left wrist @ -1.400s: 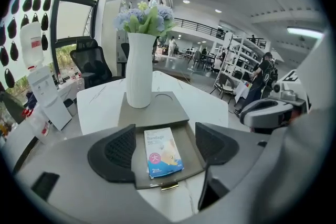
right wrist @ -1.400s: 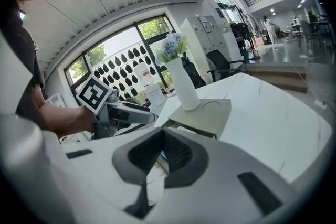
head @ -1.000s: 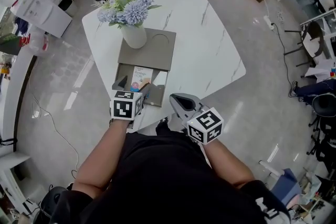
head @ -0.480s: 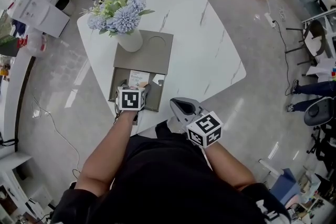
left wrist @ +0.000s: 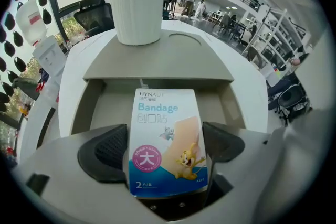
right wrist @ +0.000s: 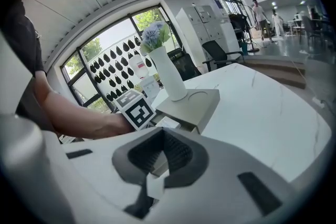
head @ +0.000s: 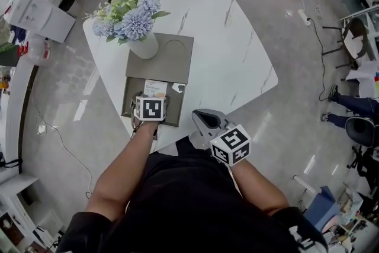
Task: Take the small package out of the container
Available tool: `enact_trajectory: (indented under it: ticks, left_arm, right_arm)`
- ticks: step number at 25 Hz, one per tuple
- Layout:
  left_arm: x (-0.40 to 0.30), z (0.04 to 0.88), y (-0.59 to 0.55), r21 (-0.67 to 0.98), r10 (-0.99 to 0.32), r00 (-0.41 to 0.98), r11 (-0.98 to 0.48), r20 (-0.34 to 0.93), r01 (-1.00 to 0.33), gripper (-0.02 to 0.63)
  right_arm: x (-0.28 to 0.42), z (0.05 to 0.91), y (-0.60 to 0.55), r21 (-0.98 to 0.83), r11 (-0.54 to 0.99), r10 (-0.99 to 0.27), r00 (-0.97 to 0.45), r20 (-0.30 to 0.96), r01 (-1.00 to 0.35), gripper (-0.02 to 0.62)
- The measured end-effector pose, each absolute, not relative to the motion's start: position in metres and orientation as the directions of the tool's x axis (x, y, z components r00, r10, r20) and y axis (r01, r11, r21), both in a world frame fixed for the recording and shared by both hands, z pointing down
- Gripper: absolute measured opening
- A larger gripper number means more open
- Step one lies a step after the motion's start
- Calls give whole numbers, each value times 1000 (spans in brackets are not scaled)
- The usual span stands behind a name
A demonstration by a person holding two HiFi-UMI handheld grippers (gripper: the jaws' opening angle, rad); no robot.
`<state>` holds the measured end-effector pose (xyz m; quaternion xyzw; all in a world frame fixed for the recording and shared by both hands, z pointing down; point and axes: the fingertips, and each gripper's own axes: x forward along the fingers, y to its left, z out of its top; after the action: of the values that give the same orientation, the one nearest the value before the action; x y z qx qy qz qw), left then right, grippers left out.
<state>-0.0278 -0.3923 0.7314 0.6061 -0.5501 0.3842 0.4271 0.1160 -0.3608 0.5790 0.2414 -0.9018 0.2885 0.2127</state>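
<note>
The left gripper is opening its jaws. The two dark ribbed pads are standing wide apart, with the small package filling the gap between them. Each long edge of the package is sitting just beside a pad. Whether the pads are touching those edges cannot be determined, but no squeezing is showing.

The package is a flat rectangular card pack. It is white at the top, with the word "Bandage" in blue, and blue at the bottom. It is carrying a pink disc, a skin-coloured patch and cartoon cat and mouse figures.

Its long axis is running parallel to the fingers. The printed face is turned toward the gripper camera, and the headed end is pointing outward, past the fingertips. The bottom edge is sitting deep between the fingers, close to the gripper body.

Beyond the fingertips, the package is reaching into the open compartment of the grey container. Farther out, a white ribbed vase is standing on the container's flat upper section.

The right gripper is keeping its pads together with nothing between them. It is hovering off the near edge of the white marble table, well apart from the container.
</note>
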Motion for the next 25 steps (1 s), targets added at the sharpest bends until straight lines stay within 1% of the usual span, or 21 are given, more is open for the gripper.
enact_trajectory:
  ticks: [7,13,19,25]
  left_arm:
    - [-28,730,-392,78,-323,87,-42,942,-996,439]
    - [-31,723,-385,134,-313,147,-62,938,-989,425]
    - [-36,695,-382,161,-357,199,-133,913,-978,425]
    - [-37,652,-381,206,-429,274,-199,861,-958,425]
  right_arm:
    - [117,581,-357,-419,697,-335,-781,527,-582,0]
    - [116,576,-350,-412,683,-361,-768,529,-604,0]
    - [103,574,-343,-408,656,-404,-752,521,-635,0]
    - [86,552,-338,-367,654,-468,-735,491,-662,0]
